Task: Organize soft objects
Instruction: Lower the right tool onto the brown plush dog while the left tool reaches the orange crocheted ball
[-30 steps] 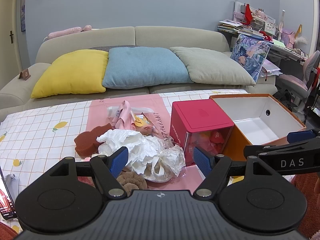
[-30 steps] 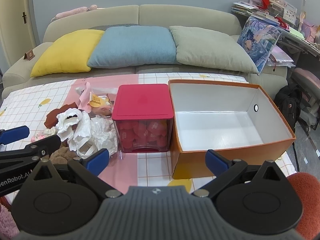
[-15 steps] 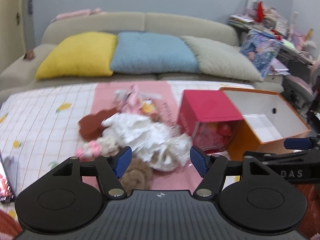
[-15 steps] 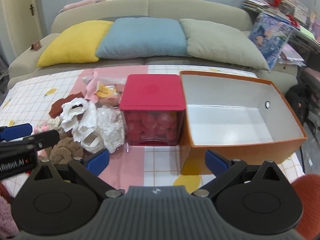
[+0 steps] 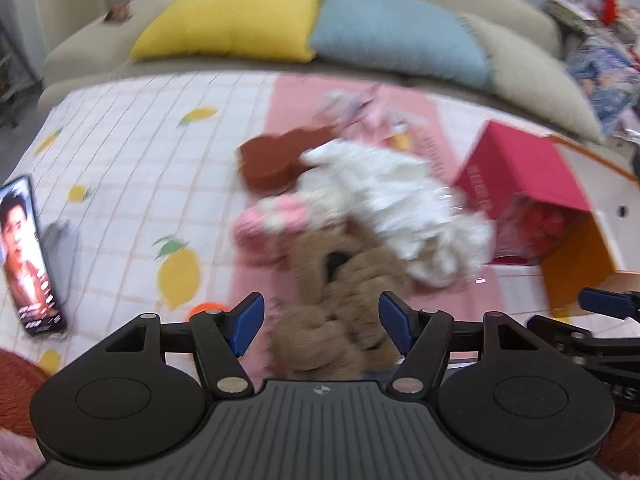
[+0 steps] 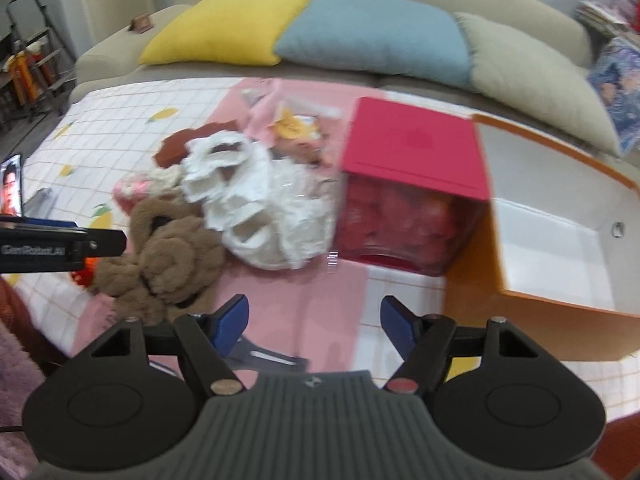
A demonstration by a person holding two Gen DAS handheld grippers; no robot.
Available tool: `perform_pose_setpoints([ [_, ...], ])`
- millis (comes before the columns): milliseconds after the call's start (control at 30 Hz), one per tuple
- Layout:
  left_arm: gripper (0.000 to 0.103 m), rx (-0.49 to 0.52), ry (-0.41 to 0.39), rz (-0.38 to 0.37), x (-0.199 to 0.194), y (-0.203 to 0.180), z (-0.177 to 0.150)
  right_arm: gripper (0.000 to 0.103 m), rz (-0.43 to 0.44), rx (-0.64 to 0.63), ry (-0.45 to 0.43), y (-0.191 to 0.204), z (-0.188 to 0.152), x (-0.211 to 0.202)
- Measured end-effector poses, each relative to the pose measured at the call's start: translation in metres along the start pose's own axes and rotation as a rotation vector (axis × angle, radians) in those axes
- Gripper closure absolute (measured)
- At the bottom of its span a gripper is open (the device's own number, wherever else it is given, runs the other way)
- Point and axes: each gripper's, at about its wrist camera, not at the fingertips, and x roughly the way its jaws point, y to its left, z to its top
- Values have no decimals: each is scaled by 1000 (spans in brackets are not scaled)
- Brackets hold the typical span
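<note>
A pile of soft things lies on the table: a tan fuzzy scrunchie (image 5: 340, 300), a white frilly cloth (image 5: 392, 208), a pink-and-white fluffy piece (image 5: 276, 220) and a brown felt shape (image 5: 272, 160). My left gripper (image 5: 322, 322) is open, its blue pads either side of the tan scrunchie, just above it. My right gripper (image 6: 314, 326) is open and empty over the pink cloth strip, near the tan scrunchie (image 6: 164, 256) and white cloth (image 6: 260, 208). An open orange box (image 6: 552, 216) with a white inside stands at the right.
A red-lidded clear box (image 6: 412, 184) of red items stands between the pile and the orange box. A phone (image 5: 28, 256) lies at the left table edge. A sofa with yellow (image 5: 232, 16), blue and grey cushions is behind the table. Both views are motion-blurred.
Both grippers have tilted down and moved toward the table. My left gripper has come forward over the tan scrunchie. The right gripper has dropped low over the pink strip.
</note>
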Motion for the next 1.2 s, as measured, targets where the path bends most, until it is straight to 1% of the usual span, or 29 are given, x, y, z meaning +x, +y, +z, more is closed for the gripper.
perform_pose_setpoints([
  [100, 26, -15, 74, 24, 11, 19, 7, 31, 36, -6, 8, 11, 6, 8],
  [233, 26, 37, 192, 47, 28, 40, 15, 31, 89, -15, 23, 24, 13, 17],
  [300, 27, 37, 238, 58, 37, 50, 17, 31, 118, -13, 32, 31, 17, 22],
  [333, 28, 32, 248, 54, 40, 54, 16, 31, 131, -10, 36, 34, 19, 25],
  [400, 28, -2, 252, 33, 47, 63, 14, 30, 158, 9, 48, 40, 23, 31],
  [467, 32, -17, 257, 20, 55, 67, 12, 27, 183, 28, 67, 47, 26, 39],
  [500, 37, -13, 257, 30, 58, 66, 11, 27, 192, 34, 75, 50, 28, 42],
  [567, 41, 10, 255, 53, 64, 65, 8, 27, 208, 38, 98, 57, 29, 51],
  [600, 45, 20, 259, 59, 66, 63, 7, 27, 216, 41, 110, 60, 30, 54],
  [767, 58, 69, 256, 78, 71, 58, 4, 27, 231, 90, 145, 67, 36, 70],
  [867, 58, 91, 243, 83, 74, 55, 5, 27, 229, 133, 169, 68, 40, 79],
  [933, 58, 112, 233, 92, 75, 52, 4, 27, 223, 173, 205, 68, 43, 89],
  [1033, 57, 135, 232, 108, 77, 48, 3, 24, 216, 228, 265, 67, 43, 105],
  [1133, 54, 107, 276, 97, 83, 51, 0, 24, 227, 295, 325, 66, 40, 120],
  [1200, 56, 80, 294, 82, 87, 54, -3, 24, 238, 335, 346, 65, 37, 127],
])
